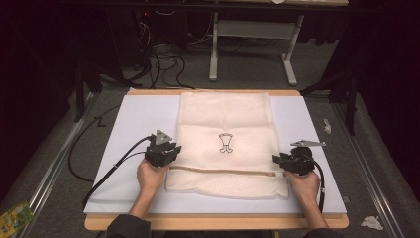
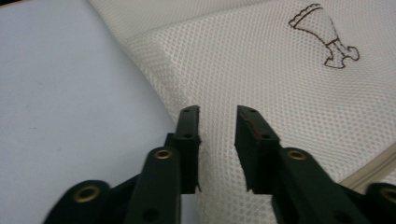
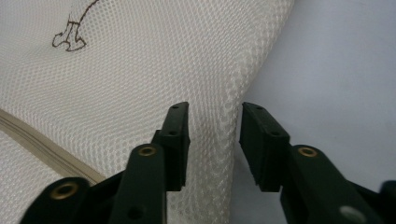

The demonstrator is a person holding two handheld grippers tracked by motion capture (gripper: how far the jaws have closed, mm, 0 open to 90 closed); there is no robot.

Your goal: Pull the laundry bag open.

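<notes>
Both the left gripper (image 1: 170,151) and right gripper (image 1: 278,159) stand open, holding nothing, at the mesh bag's (image 1: 225,119) side edges on the bench (image 1: 138,114).

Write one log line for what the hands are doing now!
left gripper: open, at mesh bag left edge | right gripper: open, at right edge | bag: flat on board

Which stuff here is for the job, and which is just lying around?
For the job: mesh laundry bag, left claw, right claw, white board.

Just lying about: green packet, crumpled paper, floor cables.
</notes>
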